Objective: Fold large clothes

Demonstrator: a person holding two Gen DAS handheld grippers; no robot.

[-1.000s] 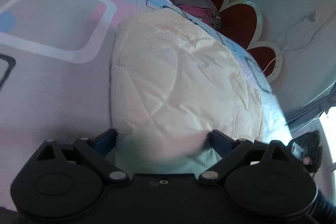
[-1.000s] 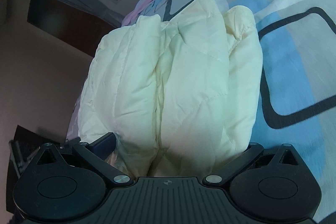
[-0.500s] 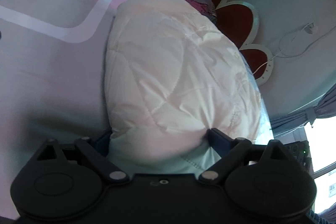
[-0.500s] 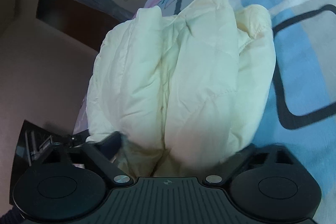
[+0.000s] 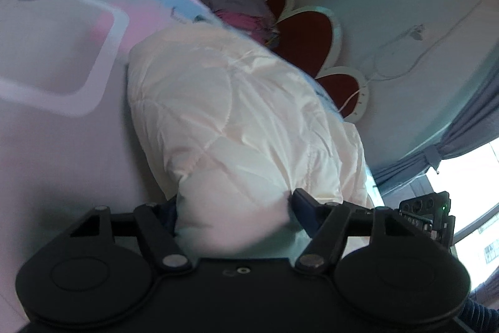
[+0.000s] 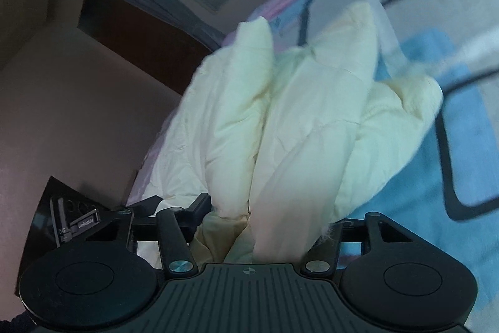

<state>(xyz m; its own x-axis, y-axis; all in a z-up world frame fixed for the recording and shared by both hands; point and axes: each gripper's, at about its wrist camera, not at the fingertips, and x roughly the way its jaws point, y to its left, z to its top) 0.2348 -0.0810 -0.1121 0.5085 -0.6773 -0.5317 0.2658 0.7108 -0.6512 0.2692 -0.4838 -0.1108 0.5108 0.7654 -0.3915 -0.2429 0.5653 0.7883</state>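
Both claws closing on the padded jacket, start of a fold.

Left claw (image 5: 235, 209) at 6 o'clock, narrowed onto the cream jacket (image 5: 237, 114) lying on the patterned bed (image 5: 56, 58); right claw (image 6: 265, 223) likewise squeezed onto bunched jacket edge (image 6: 299, 120), fabric pinched between both pairs. Gripping step judged underway; next, probably lifted together and carried toward 12 o'clock, kept level.

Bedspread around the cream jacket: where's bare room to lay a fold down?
Left wrist view: bare bedspread beside the puffy cream jacket, toward the white square print. Right wrist view: bare blue patch past the sleeve. Crowded: clothes pile by the headboard.
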